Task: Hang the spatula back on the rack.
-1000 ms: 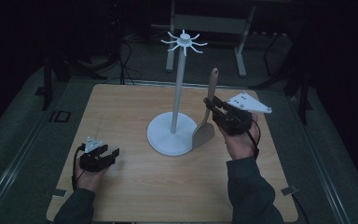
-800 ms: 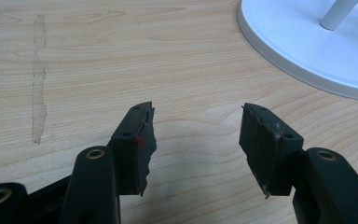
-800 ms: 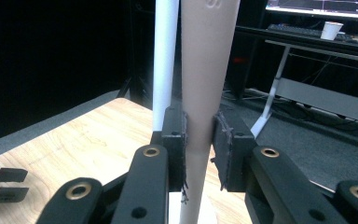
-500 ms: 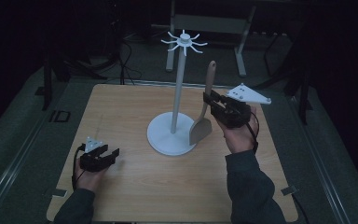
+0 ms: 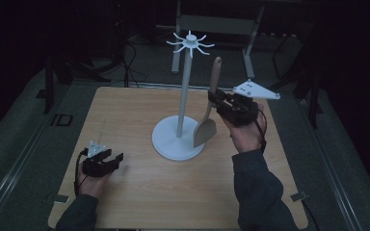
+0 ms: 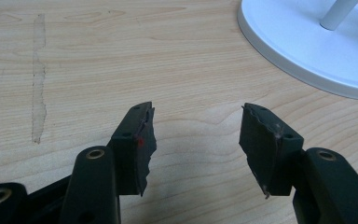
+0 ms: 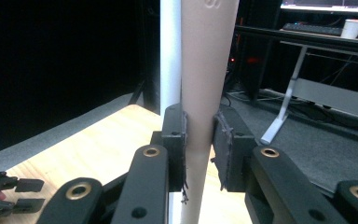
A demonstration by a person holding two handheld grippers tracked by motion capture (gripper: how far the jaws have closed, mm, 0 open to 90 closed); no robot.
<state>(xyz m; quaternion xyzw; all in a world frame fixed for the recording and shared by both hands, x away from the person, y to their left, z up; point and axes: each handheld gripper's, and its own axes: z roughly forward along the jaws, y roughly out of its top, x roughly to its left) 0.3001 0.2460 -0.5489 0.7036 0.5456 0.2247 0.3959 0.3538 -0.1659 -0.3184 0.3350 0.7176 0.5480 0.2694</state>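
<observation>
The right tongs (image 5: pixel 215 102) clamp a spatula (image 5: pixel 209 109) by its handle, long axis near upright, blade down over the stand (image 5: pixel 179 142) base rim, handle tip up beside the pole. The left tongs (image 5: pixel 107 161) rest gaping and empty at the worktop (image 5: pixel 125 110) near-left, with bare wood between them and the stand

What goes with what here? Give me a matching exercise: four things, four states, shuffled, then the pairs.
Things:
1. left gripper
2. right gripper
3. wooden spatula
4. white stand

States:
A. upright, blade down, clamped by its handle
B. shut on a handle
C. open, low over the table near the front left
D. stands mid-table, with hooks at its top

Pairs: 1-C, 2-B, 3-A, 4-D
</observation>
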